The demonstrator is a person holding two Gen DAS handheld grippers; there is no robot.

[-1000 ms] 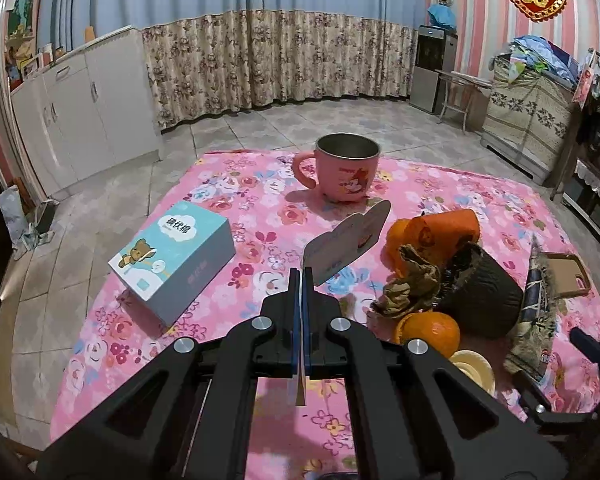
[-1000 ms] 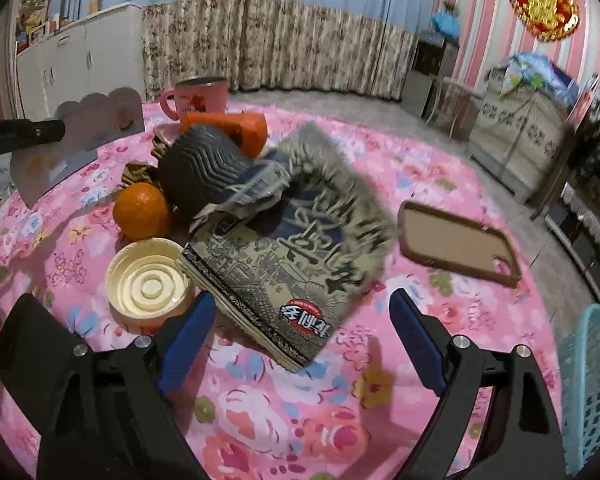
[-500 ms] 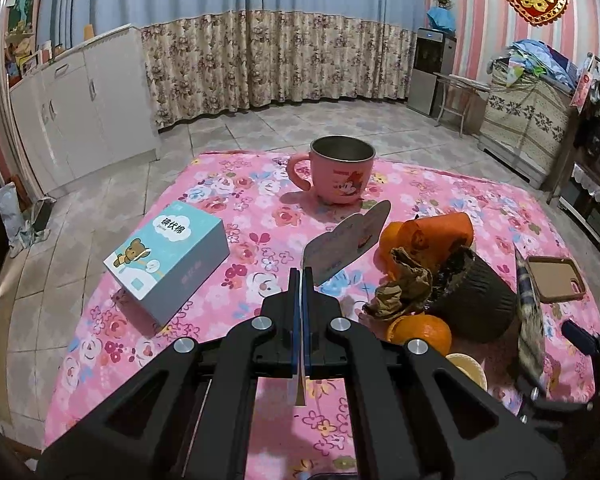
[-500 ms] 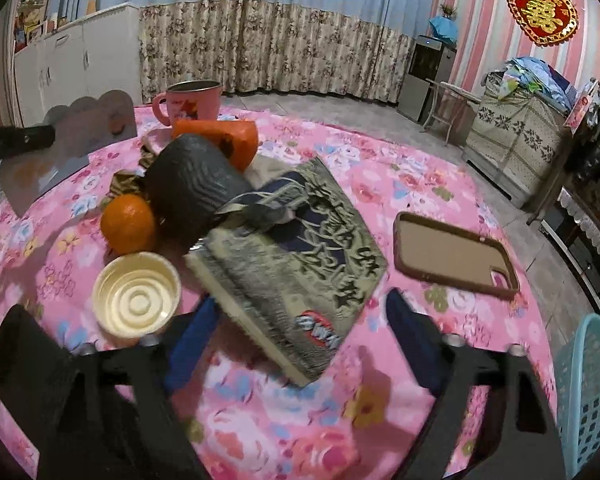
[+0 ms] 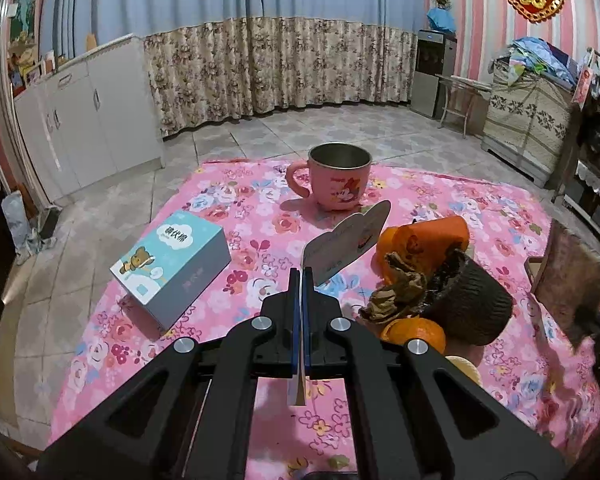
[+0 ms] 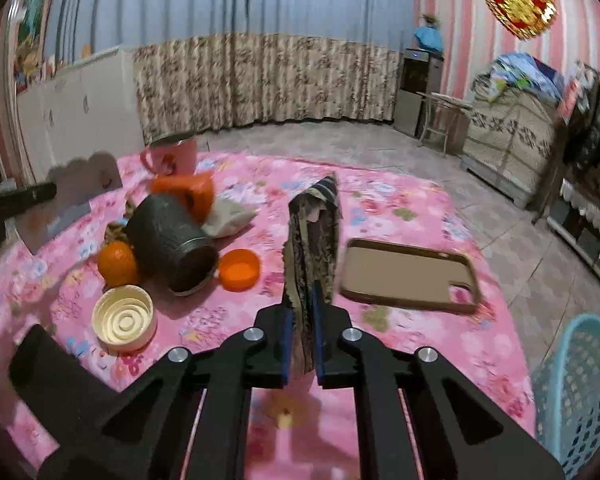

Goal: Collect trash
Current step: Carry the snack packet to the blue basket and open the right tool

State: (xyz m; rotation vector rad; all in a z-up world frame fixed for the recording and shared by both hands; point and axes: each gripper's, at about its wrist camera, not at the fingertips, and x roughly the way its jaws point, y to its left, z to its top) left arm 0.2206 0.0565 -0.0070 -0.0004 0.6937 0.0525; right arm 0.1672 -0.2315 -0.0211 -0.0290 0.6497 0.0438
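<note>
My right gripper (image 6: 300, 344) is clamping the crumpled snack wrapper (image 6: 314, 240), its long axis standing up and away from me over the pink tablecloth (image 6: 400, 208). The blue basket (image 6: 576, 392) is sitting low at my near right, nearer this hand. My left gripper (image 5: 301, 320) is pinching a thin card (image 5: 346, 242).

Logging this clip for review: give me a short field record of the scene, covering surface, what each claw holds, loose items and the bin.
surface: table under a pink floral cloth
left claw: shut on a thin cloud-shaped card
right claw: shut on a crumpled dark printed wrapper, lifted off the cloth
loose trash: tipped dark ribbed cup, orange lid, cream lid
other items: orange fruit, pink mug, light blue box, brown phone case
bin: teal mesh basket, right of the table
</note>
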